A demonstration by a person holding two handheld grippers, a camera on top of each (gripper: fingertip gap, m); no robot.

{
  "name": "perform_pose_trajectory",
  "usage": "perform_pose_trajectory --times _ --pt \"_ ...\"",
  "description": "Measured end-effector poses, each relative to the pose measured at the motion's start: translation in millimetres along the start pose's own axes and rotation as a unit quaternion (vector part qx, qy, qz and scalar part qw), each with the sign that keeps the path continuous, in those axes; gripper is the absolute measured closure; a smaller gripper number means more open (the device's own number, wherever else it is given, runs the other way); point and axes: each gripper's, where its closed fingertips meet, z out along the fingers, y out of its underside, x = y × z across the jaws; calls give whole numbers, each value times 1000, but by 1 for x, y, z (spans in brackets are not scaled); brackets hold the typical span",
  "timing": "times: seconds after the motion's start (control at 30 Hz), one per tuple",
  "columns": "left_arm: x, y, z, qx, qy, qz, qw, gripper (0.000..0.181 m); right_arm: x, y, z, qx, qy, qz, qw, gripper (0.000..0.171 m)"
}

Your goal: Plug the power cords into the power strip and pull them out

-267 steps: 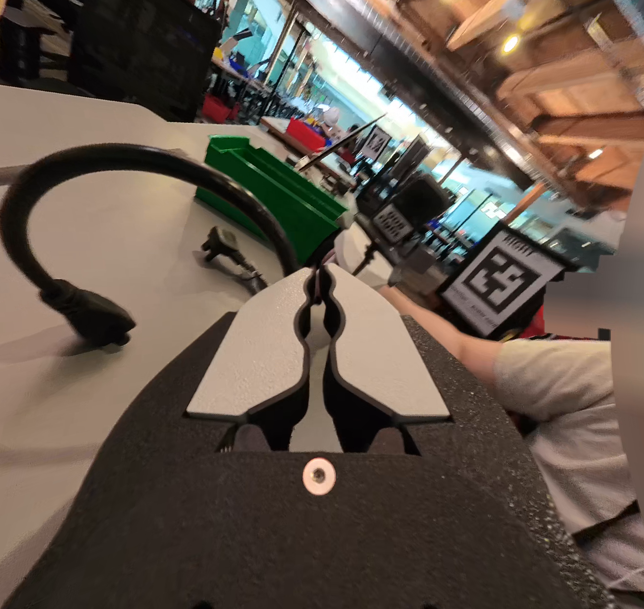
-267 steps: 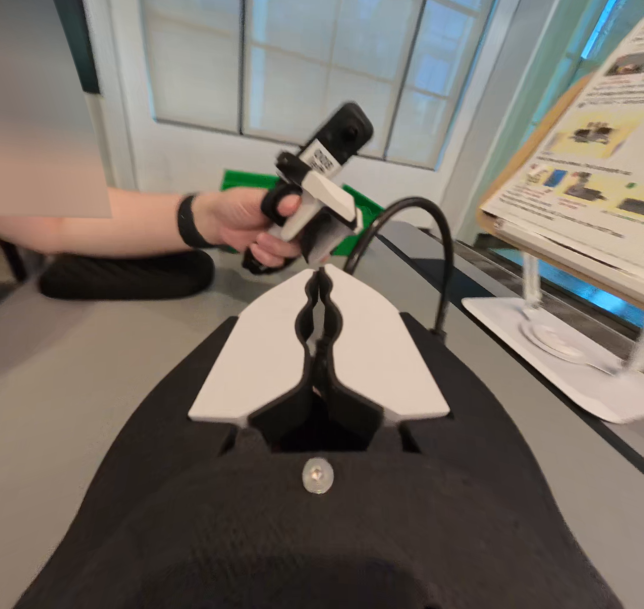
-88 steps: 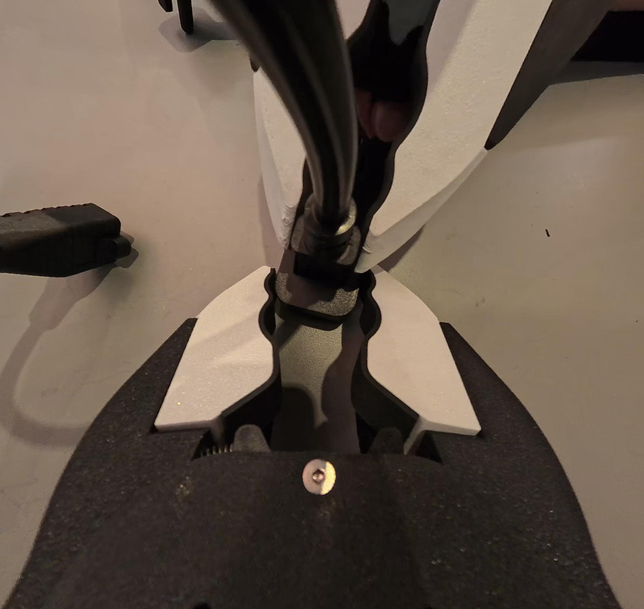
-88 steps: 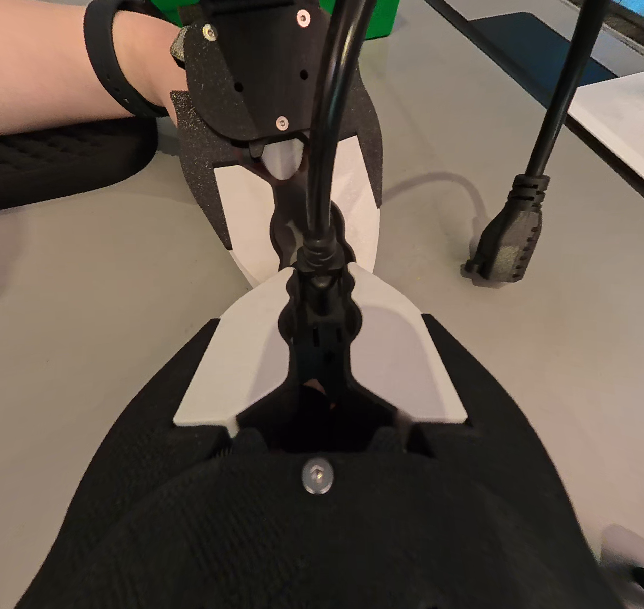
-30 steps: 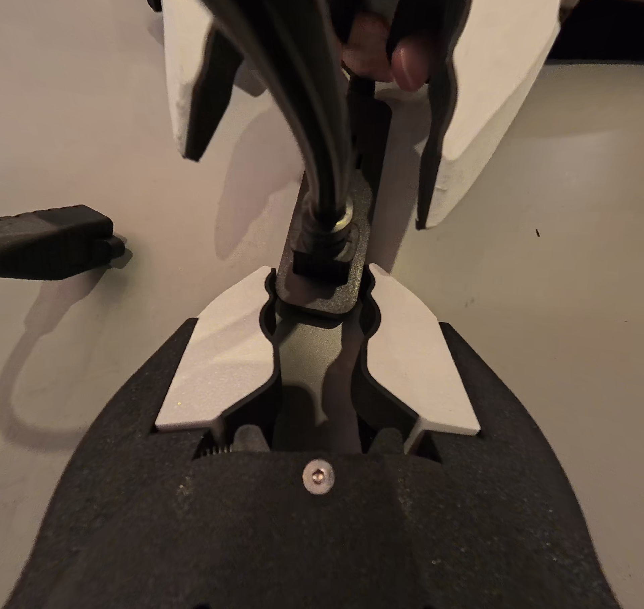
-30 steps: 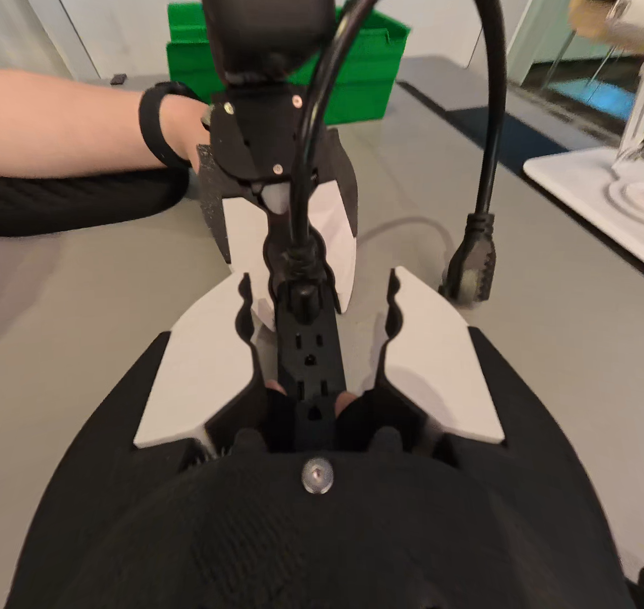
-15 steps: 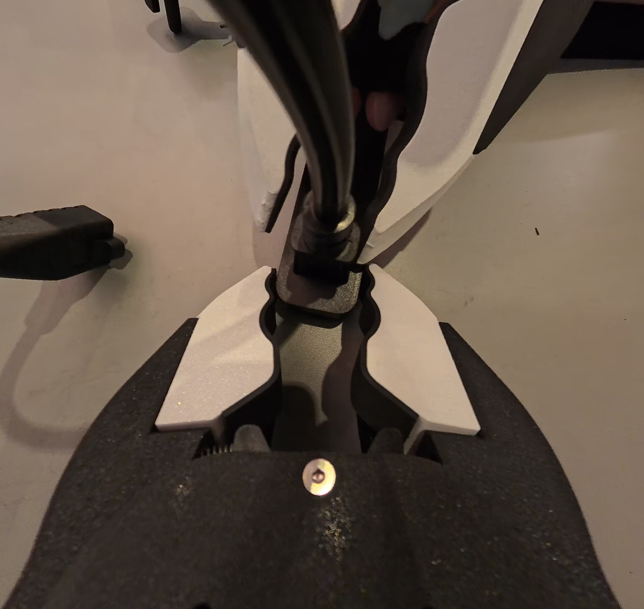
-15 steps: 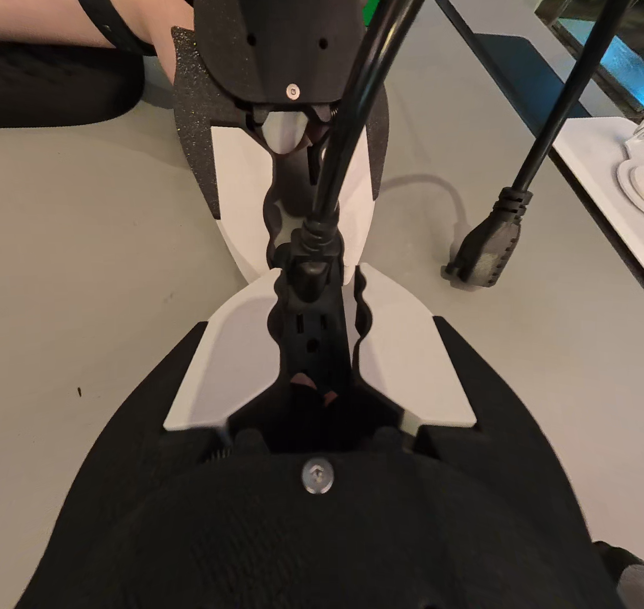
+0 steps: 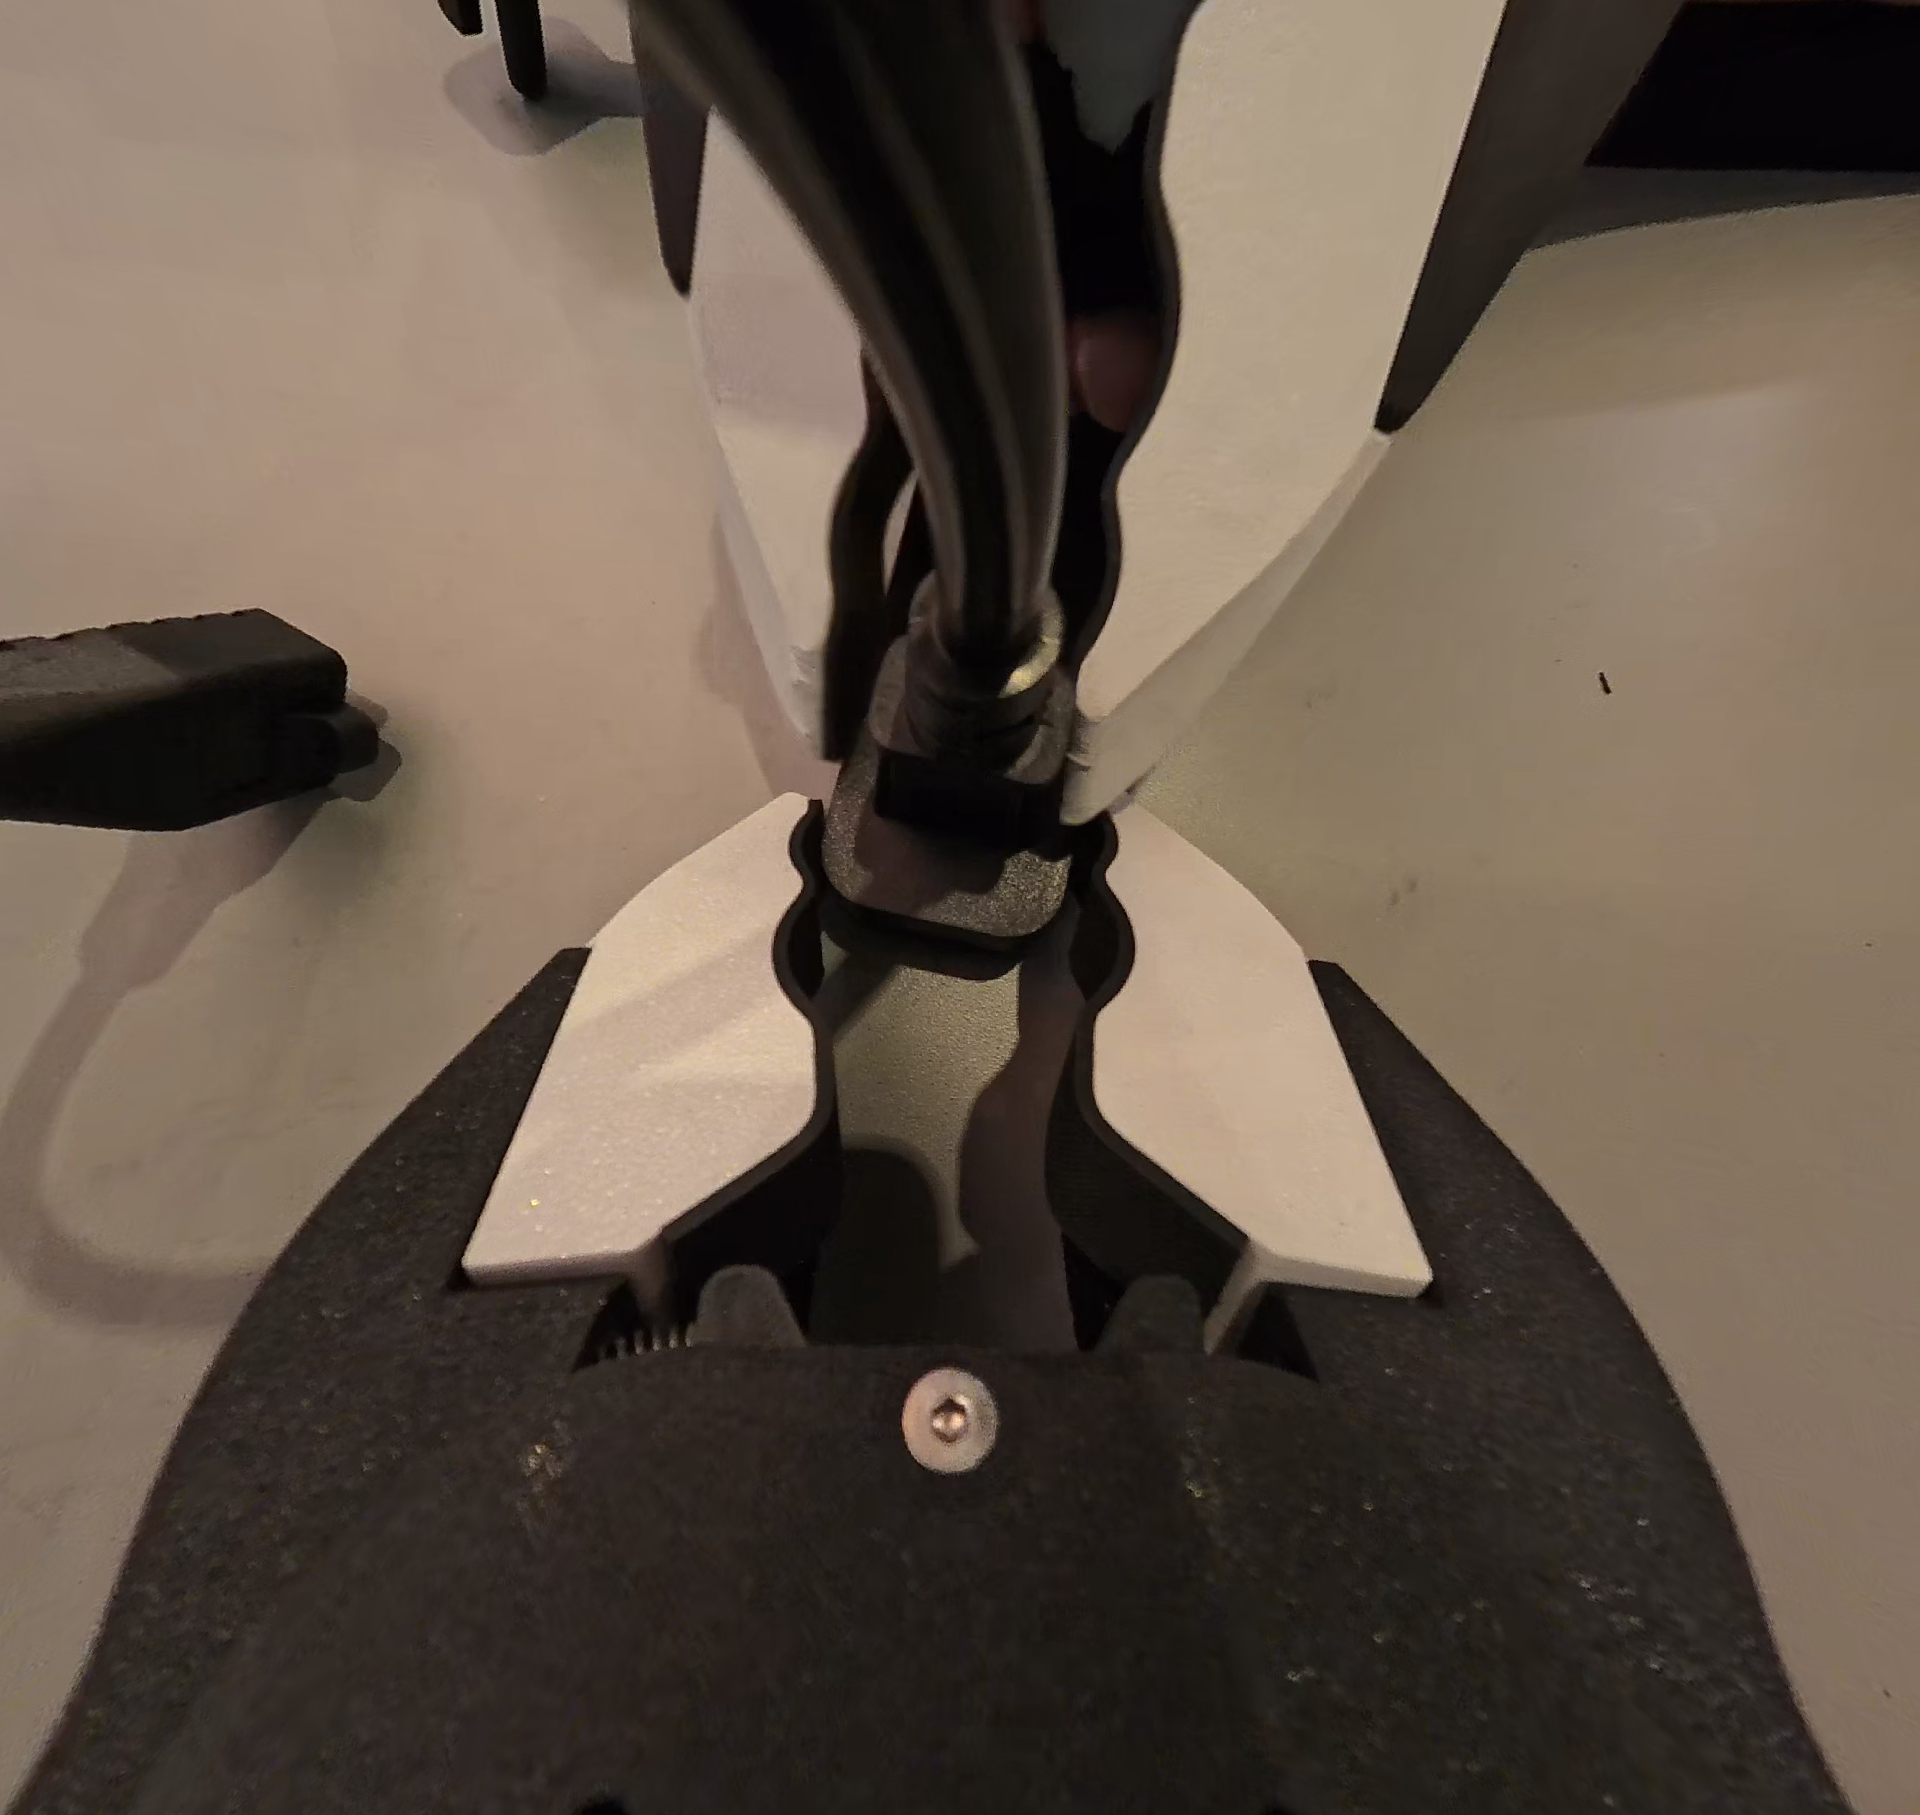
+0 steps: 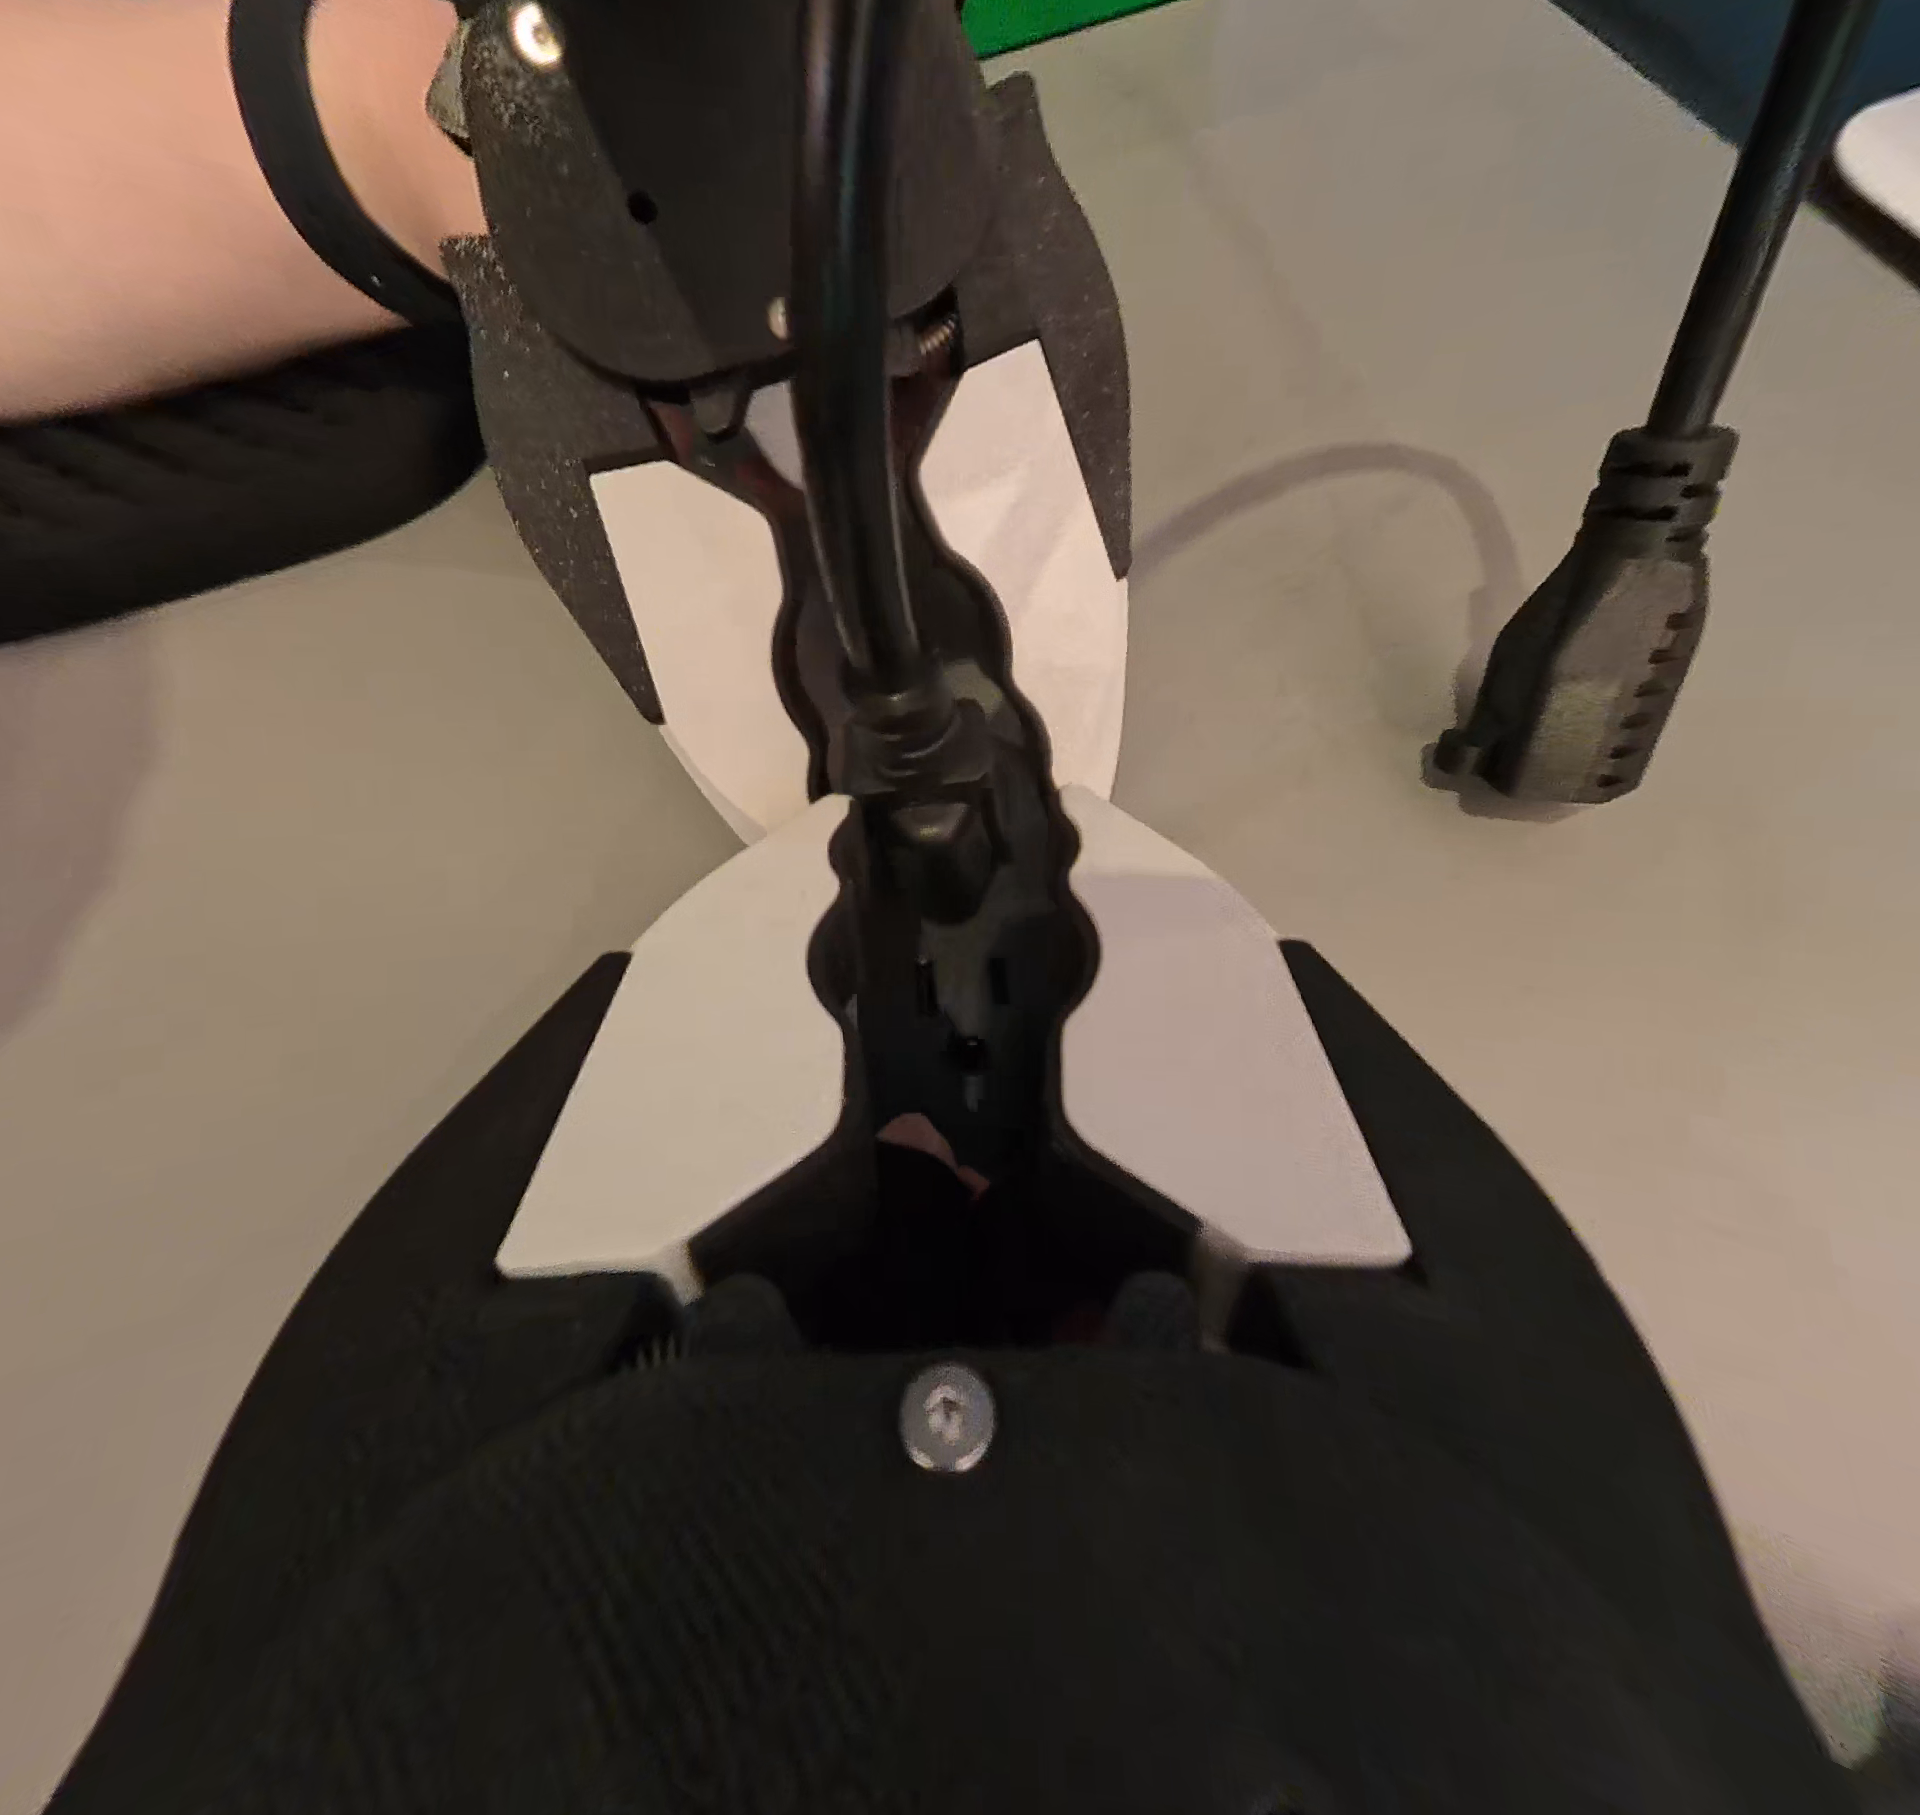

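Right gripper (image 10: 951, 856): fingers are closing nearly together on the plug (image 10: 925, 778); holding it by its rigid moulded body.
Power strip (image 10: 961, 1017): lying between both grippers; hard, light, likely to lift unless pinned.
Left gripper (image 9: 951, 835): fingers are clamping narrowly on the strip's end.
Power cord (image 10: 852, 311): arching upward; stiff, springy.
Spare plug (image 10: 1579, 664): resting on the table (image 10: 312, 882); well apart.

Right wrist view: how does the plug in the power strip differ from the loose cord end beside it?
The plugged-in plug sits in the power strip, between the left claw and right claw; the loose cord end touches only the table. The plugged-in plug stands straight on the strip; the loose cord end leans. Both are black.
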Motion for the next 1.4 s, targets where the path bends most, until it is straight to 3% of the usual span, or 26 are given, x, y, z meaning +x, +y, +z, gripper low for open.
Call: perform_pose_trajectory --times 0.87,1.4 --pt "-1 0 1 -1 -4 -5 1000 135 1 3 1 -6 -54 104 993 132" --pt "1 1 1 -5 -9 -8 1000 135 3 -1 -1 15 -20 81 996 133"
